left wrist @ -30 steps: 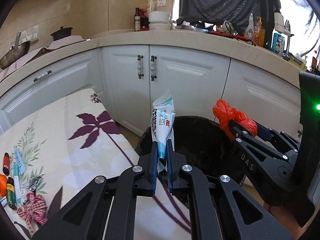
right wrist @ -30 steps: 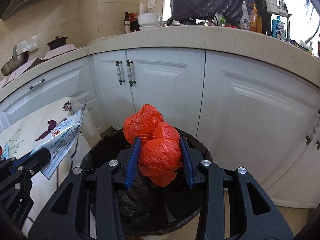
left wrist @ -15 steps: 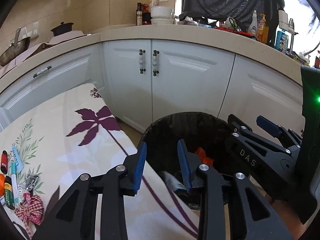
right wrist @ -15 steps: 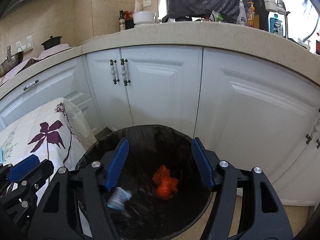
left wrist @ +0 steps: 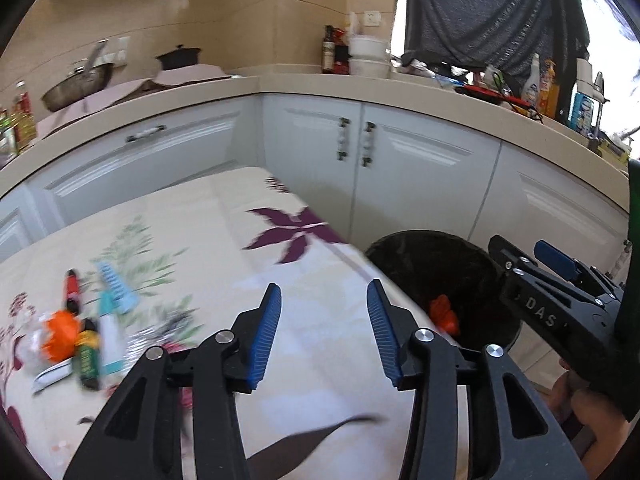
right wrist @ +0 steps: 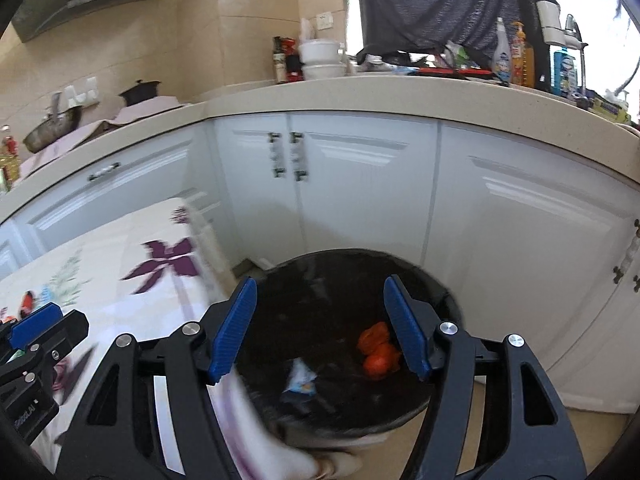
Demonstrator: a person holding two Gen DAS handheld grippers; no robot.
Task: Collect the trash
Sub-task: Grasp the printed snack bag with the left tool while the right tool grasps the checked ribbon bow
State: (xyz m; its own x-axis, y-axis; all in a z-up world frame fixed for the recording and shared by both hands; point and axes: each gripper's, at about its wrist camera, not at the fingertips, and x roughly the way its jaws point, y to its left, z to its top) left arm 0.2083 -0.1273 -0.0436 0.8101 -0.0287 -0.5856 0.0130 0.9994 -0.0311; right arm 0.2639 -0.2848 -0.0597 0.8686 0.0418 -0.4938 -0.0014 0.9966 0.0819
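Note:
A black-lined trash bin (right wrist: 440,296) stands on the floor by the table's right end; it also shows in the left wrist view (left wrist: 472,256). Inside lie a crumpled orange-red bag (right wrist: 378,350), also seen from the left (left wrist: 442,316), and a white-blue wrapper (right wrist: 300,376). My left gripper (left wrist: 322,306) is open and empty above the floral tablecloth (left wrist: 200,240). My right gripper (right wrist: 320,296) is open and empty over the bin; it shows in the left wrist view (left wrist: 532,258). At the table's left lie an orange scrap (left wrist: 60,334), markers (left wrist: 86,356), and a blue comb (left wrist: 116,286).
White kitchen cabinets (right wrist: 360,184) and a beige countertop (right wrist: 360,92) with bottles and bowls run behind the bin. A wok (left wrist: 76,84) and a pot (left wrist: 178,56) sit on the counter at left. The table edge (right wrist: 208,264) borders the bin.
Both grippers opened and dropped the wrapper and the orange bag into the bin. The left gripper has since swung left over the table; the right stays above the bin.

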